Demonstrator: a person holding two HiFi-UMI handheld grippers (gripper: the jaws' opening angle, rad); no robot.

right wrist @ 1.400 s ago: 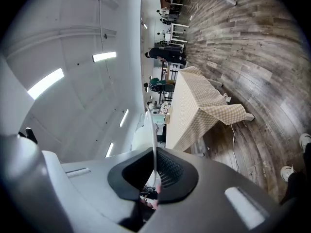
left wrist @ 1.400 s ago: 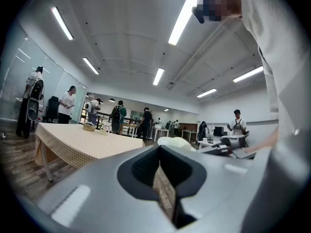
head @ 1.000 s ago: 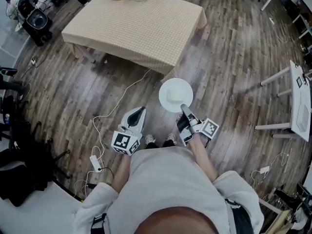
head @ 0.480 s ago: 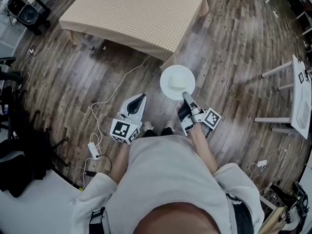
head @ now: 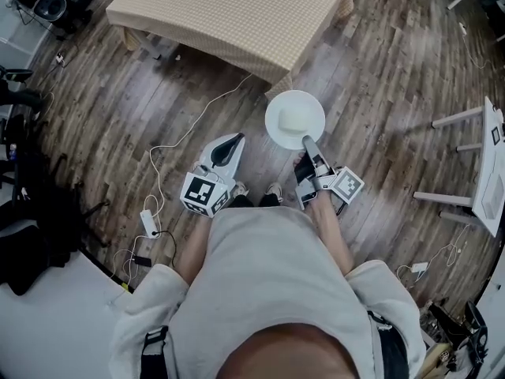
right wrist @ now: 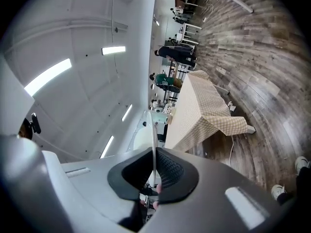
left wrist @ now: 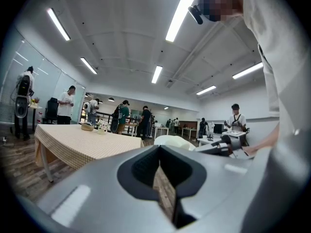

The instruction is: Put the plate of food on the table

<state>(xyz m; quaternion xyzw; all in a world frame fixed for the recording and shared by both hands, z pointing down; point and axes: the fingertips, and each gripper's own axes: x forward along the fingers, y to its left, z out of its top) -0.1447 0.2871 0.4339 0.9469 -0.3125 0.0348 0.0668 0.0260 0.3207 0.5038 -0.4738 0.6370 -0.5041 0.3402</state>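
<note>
Right gripper pinches round white plate's thin rim.

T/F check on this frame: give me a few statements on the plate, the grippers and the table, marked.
1. The right gripper grips the white plate by its rim. True.
2. The plate rests on the table. False: it hangs over the wooden floor, short of the table.
3. The left gripper holds nothing. True.
4. The table top is bare wood. False: a checked cloth covers it.
5. The plate is empty. False: a pale piece of food lies on it.
</note>
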